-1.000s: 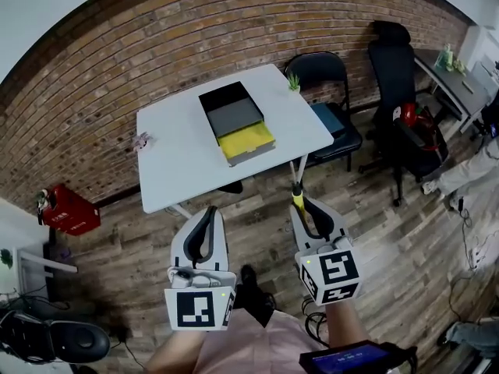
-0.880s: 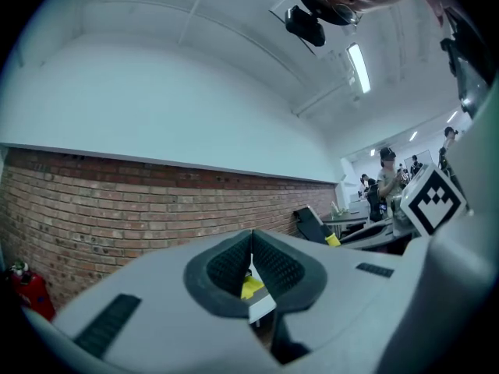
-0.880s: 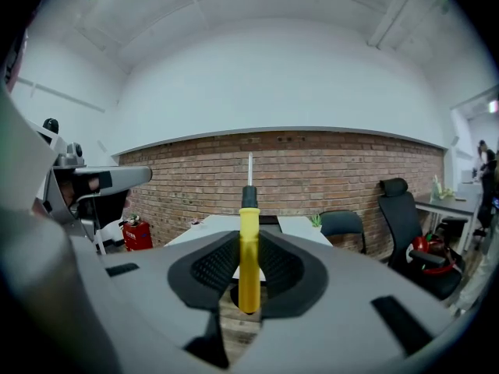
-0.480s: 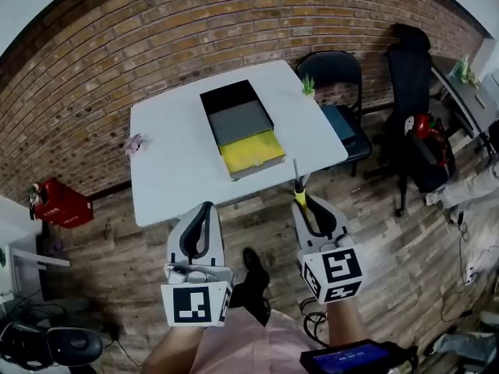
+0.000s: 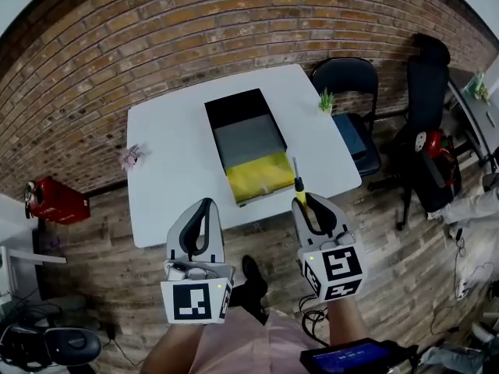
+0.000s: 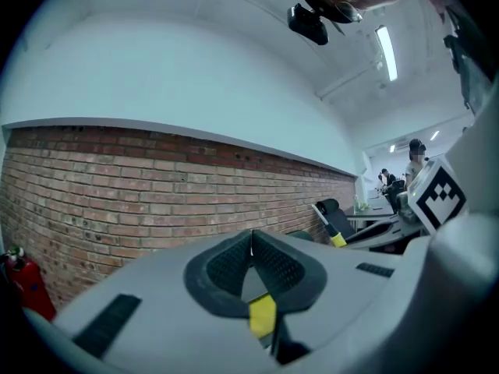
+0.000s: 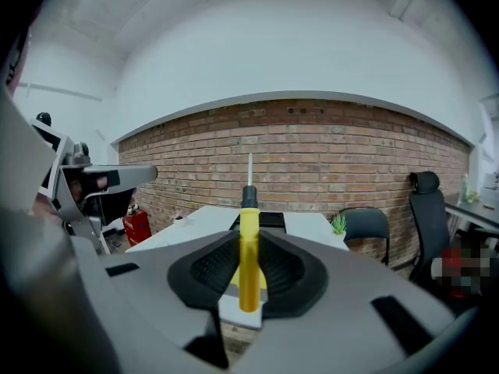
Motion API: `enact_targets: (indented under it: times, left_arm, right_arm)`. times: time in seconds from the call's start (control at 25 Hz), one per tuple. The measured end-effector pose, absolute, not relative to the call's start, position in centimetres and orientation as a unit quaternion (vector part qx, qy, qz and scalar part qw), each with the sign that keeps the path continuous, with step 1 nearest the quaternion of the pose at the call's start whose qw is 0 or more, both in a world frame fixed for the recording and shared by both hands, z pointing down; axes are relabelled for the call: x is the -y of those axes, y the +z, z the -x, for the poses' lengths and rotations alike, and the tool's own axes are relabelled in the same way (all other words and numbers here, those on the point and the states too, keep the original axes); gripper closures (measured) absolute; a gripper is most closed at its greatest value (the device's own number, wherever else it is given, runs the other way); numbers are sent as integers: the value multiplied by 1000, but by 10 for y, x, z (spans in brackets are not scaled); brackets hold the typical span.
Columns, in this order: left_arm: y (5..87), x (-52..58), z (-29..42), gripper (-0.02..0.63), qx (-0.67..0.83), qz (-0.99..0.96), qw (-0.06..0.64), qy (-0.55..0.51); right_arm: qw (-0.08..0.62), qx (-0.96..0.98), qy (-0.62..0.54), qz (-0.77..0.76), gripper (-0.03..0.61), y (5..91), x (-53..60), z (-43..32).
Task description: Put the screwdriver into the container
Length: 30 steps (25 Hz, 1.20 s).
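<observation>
Right tongs (image 5: 309,202) clamp the screwdriver (image 5: 297,184) by its yellow handle; left tongs (image 5: 203,205) are closed and empty. A slack grip could let it tilt and miss the far container (image 5: 249,139).

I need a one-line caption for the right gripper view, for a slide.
The right claw grips a yellow-handled screwdriver, with the white table and brick wall ahead.

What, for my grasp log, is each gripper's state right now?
Left gripper: closed, empty.
Right gripper: closed on the screwdriver.
</observation>
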<state>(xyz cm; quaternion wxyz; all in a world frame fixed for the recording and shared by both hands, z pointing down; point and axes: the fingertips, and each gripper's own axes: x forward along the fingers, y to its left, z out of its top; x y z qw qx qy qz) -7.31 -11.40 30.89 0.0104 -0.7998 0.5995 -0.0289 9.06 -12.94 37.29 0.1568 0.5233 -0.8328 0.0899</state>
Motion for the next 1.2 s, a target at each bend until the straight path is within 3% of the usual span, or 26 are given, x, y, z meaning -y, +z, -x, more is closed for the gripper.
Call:
enact_targets:
  times: [0.68, 1.2]
  left_arm:
    - [252, 189, 88, 601, -618, 783, 73, 15]
    - [249, 200, 91, 601, -659, 750, 58, 13]
  right_arm:
    - [120, 858, 20, -500, 500, 311, 226, -64]
    - [151, 883, 7, -444, 500, 312, 249, -57]
